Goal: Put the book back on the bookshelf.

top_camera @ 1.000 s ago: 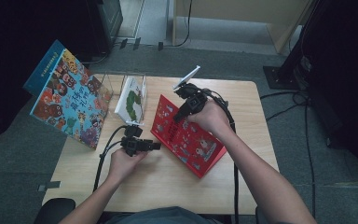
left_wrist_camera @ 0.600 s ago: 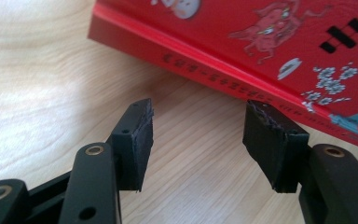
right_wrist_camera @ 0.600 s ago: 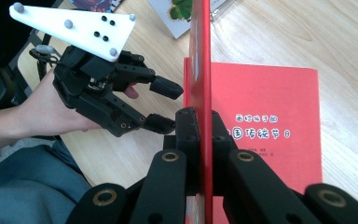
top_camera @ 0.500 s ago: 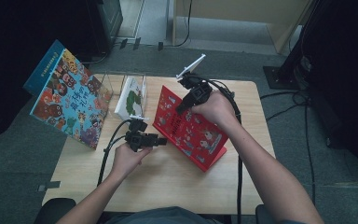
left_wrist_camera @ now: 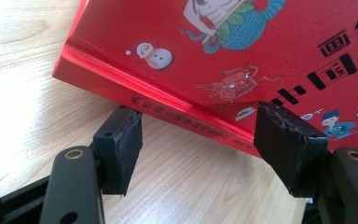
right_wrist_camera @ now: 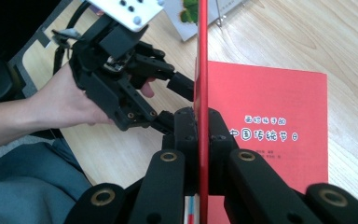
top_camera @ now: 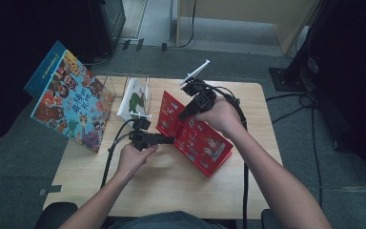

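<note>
Table: pale wooden table, grey floor around.
Right gripper: fingers pinching the thin red picture book's lifted cover.
Left gripper: fingers spread, just opening, book's spine between, untouched.

Light wooden table, rounded corners, on grey carpet. Red picture book rests at centre. Clear wire-frame stand with white-green book at 11 o'clock. Colourful cartoon book leans at 9 o'clock edge.

The red book carries white Chinese characters reading 中国传统节日 on its cover.
</note>
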`<state>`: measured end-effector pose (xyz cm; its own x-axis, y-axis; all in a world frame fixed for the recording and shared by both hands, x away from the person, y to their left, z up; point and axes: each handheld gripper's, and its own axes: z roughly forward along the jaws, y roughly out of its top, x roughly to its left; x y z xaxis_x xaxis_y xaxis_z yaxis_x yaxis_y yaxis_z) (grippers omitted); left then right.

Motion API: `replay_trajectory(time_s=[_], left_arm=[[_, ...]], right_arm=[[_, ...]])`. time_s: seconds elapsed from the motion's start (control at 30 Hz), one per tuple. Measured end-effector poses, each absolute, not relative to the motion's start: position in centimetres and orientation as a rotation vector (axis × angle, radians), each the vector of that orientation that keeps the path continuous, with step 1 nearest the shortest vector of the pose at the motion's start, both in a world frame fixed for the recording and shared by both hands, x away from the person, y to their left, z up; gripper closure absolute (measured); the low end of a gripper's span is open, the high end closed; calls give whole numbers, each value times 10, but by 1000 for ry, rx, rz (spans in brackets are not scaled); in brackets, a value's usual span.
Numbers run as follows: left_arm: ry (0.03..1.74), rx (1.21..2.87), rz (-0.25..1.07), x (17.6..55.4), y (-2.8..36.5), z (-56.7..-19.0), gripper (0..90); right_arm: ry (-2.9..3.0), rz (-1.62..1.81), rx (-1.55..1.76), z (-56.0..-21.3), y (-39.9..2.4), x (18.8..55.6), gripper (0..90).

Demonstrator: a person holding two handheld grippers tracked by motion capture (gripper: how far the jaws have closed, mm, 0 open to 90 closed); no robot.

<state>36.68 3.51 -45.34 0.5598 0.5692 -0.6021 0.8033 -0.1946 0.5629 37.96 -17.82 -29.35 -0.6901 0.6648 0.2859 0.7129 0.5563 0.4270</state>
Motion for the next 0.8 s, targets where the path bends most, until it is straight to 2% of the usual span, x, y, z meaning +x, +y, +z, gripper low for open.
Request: replay_trajectory(time_s=[0.07, 0.13, 0.27, 0.4, 0.67, 0.8], left_arm=[[1109, 1879, -309, 366, 36, -449, 326], [1112, 1849, -304, 366, 37, -446, 275], [1069, 1838, -259, 364, 41, -441, 266], [1035, 1865, -264, 367, 41, -443, 169], [950, 1900, -139, 364, 47, -431, 137], [894, 1857, -162, 362, 51, -428, 126]], right_arm=[[-2690, -829, -1192, -290, -181, 377, 872], [-2674, -857, -1195, -289, -185, 376, 873], [-2628, -922, -1202, -286, -194, 377, 876], [-2602, -937, -1186, -288, -196, 377, 876], [-2502, -1040, -1149, -296, -209, 376, 874], [-2454, -1077, -1104, -306, -219, 374, 883]])
